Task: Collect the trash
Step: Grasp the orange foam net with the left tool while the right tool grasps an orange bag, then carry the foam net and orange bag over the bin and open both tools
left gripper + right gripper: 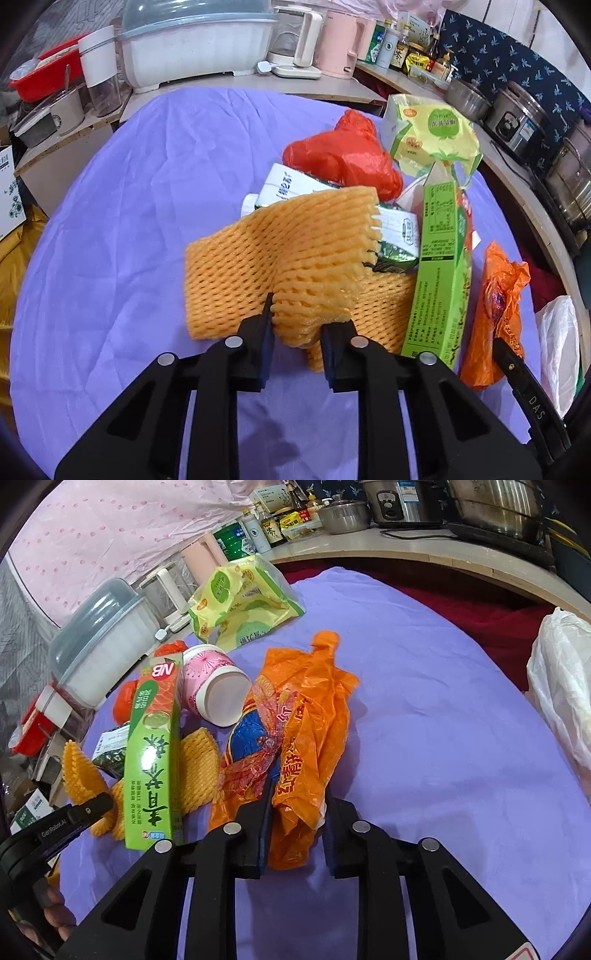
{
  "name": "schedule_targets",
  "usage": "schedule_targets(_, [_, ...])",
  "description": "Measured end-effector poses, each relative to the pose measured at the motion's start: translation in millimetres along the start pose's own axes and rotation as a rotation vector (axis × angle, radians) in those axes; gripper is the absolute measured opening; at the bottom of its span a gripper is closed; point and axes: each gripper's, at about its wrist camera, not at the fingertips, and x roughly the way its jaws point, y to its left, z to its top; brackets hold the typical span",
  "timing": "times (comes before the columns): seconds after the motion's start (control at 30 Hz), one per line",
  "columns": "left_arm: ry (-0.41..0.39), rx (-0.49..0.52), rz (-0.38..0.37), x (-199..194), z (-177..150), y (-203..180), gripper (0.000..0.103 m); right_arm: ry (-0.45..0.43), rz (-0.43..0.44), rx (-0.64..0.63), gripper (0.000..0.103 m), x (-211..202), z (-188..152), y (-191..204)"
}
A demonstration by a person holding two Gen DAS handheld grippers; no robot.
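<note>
Left hand-held gripper clamped on yellow foam fruit net, running away ahead | right hand-held gripper clamped on crumpled orange plastic bag | your white sack lies right.

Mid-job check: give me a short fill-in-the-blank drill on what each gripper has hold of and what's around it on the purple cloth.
1. The left gripper has its jaws closed on the yellow foam ____.
2. The right gripper has its jaws closed on a crumpled ____ plastic bag.
3. The pink paper cup lies on its ____.
4. The tall carton between the two held items is ____.

Missing words: net; orange; side; green
</note>
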Motion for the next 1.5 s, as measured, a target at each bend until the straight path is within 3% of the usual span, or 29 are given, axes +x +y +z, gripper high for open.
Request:
schedule_targets(0.37, [-0.077,0.004,-0.060,-60,-1,-17,0.019,-0.095,0.032,0.018,0.019,-57,7,-9])
schedule_targets(0.63, [-0.124,0.064,-0.123,-102,-11,-52,0.019,-0.169,0.056,0.042,0.019,-102,10,-25])
schedule_targets(1.0, [-0.143,0.226,-0.208,-134,-37,-144,0.019,-0.257,0.030,0.095,0.019,-160,9,-77])
schedule_targets(1.5, [-0.076,0.445,-0.327,-132,-88,-272,0.019,-0.337,-0.081,0.265,0.019,-210,-5,-194])
